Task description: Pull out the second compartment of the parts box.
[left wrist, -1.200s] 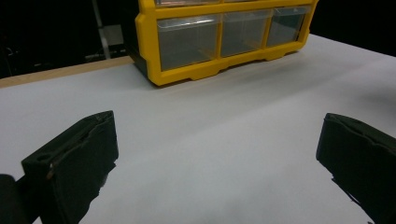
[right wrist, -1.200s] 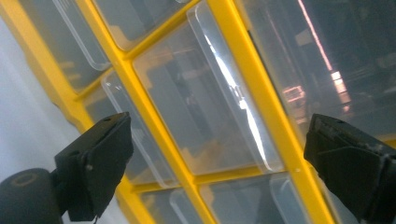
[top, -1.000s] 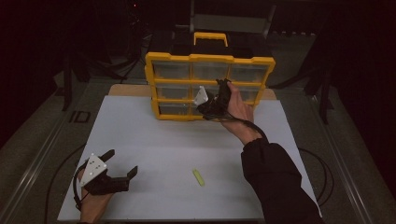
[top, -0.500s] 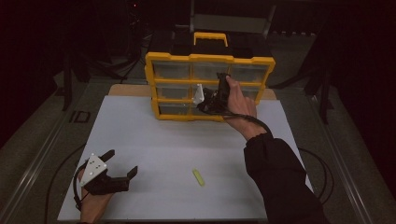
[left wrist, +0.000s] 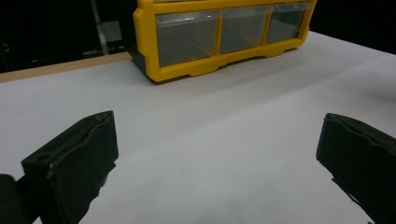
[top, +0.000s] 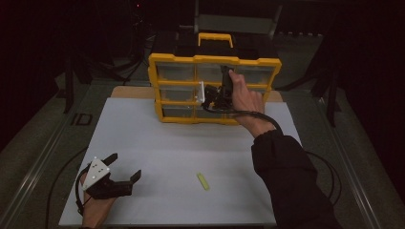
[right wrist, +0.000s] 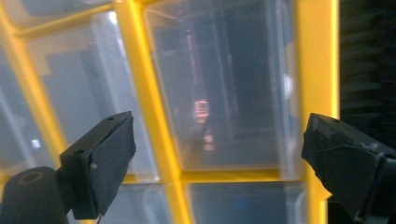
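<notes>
I counted one yellow drawer cabinet (top: 213,90) with what looked like nine clear drawers (top: 175,71), three rows of three, though my hand hid part of the grid. One small yellow-green piece (top: 203,181) lay on one white mat (top: 157,152). Two grippers: left gripper (top: 125,168), right gripper (top: 222,81).

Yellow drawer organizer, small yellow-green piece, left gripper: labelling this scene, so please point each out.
yellow drawer organizer (top: 174,59), high view, top-left frame corner.
small yellow-green piece (top: 203,181), high view, its middle.
left gripper (top: 125,168), high view, between its jaws.
</notes>
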